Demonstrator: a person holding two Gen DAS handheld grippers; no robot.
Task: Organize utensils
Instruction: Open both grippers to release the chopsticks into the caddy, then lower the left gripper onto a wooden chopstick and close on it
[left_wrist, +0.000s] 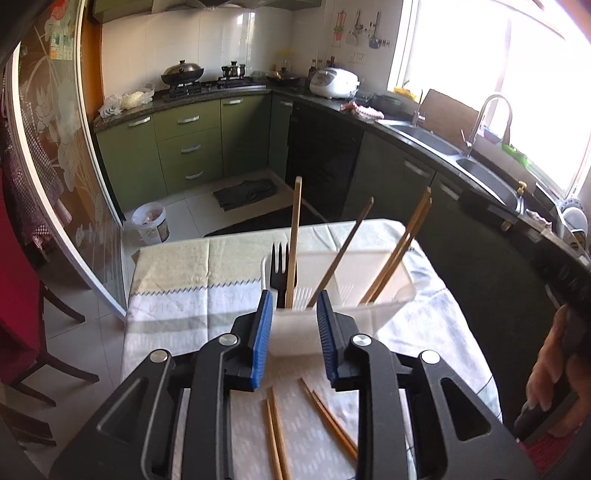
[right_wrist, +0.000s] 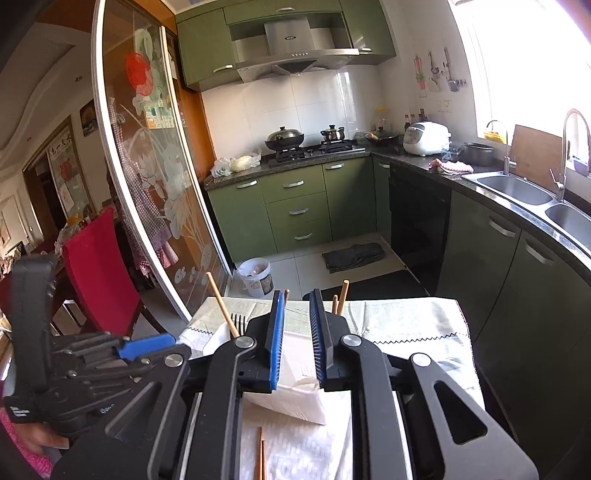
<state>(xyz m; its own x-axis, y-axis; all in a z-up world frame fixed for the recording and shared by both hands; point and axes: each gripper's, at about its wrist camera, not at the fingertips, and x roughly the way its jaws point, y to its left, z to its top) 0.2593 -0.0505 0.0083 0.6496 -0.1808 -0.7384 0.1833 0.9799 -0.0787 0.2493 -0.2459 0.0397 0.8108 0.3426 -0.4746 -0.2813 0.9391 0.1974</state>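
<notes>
The holder (left_wrist: 343, 299), a translucent white plastic tub, is standing on the bench (left_wrist: 173, 266) just ahead of the left claw (left_wrist: 295, 332). It is carrying a black fork (left_wrist: 279, 266), a white plastic utensil and several chopsticks (left_wrist: 295, 236) that are leaning outward at different angles. Its near wall is sitting between the left claw's blue pads, which are standing narrowly apart; no contact with the wall is showing. The right claw (right_wrist: 297, 339) is likewise narrowly parted, with the tub's near corner lying below and between its pads, and nothing gripped.

Loose chopsticks (left_wrist: 275, 432) are lying on the cloth beneath and behind the left claw, a second pair (left_wrist: 328, 417) just to their right. These are judged still to be sorted.

Risks, as judged:
- The tub is looking light and top-heavy; a nudge from either claw is likely to tip it and spill the contents.
- The leaning sticks are crossing the approach path above the tub; a claw coming in high is liable to knock them out.
- The loose pairs are lying flat and thin on soft cloth; a pinch is liable to catch fabric or take one stick only.
- The cloth is overhanging the bench; dragging it is likely to shift everything.
</notes>
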